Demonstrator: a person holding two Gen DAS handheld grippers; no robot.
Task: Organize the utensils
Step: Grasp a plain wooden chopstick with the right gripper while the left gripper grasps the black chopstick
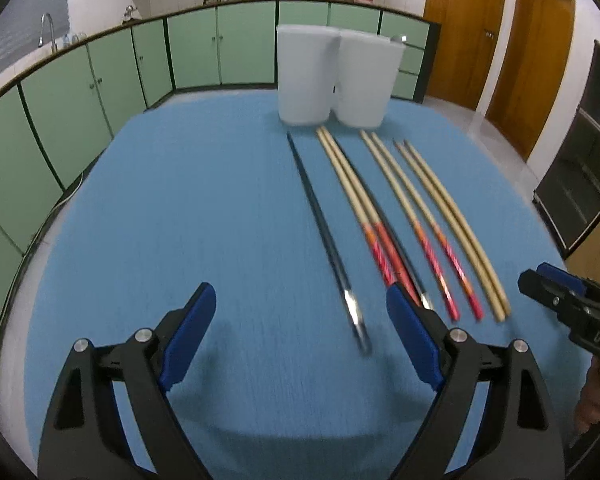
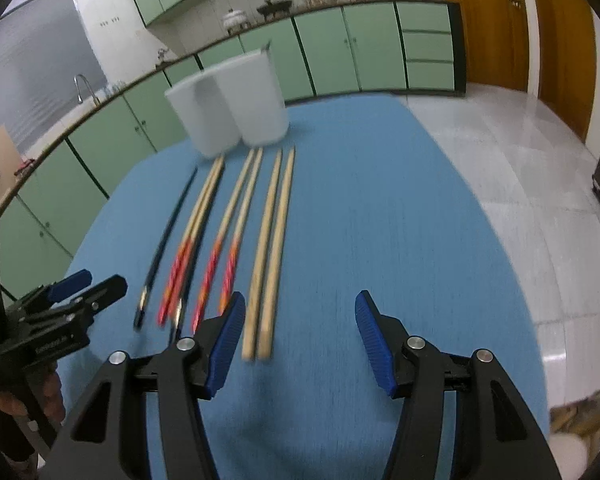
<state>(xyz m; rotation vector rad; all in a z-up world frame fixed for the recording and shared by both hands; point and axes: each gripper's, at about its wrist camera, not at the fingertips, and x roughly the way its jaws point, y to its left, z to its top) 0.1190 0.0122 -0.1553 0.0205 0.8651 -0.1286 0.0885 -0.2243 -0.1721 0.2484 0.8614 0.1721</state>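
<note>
Left claw [image 1: 300, 312]: I see it spread wide, holding nothing.
Right claw [image 2: 300, 316]: same, gaping.
Chopsticks [image 1: 380, 216]: ahead of both claws, flat on blue counter [image 1: 200, 208].
White cups [image 1: 332, 76]: beyond the chopsticks' tips.

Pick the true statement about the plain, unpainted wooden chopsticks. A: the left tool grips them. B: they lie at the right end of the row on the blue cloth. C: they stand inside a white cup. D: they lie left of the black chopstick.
B: the plain wooden chopstick pair lies on the blue cloth, rightmost in the row, ungripped.
</note>
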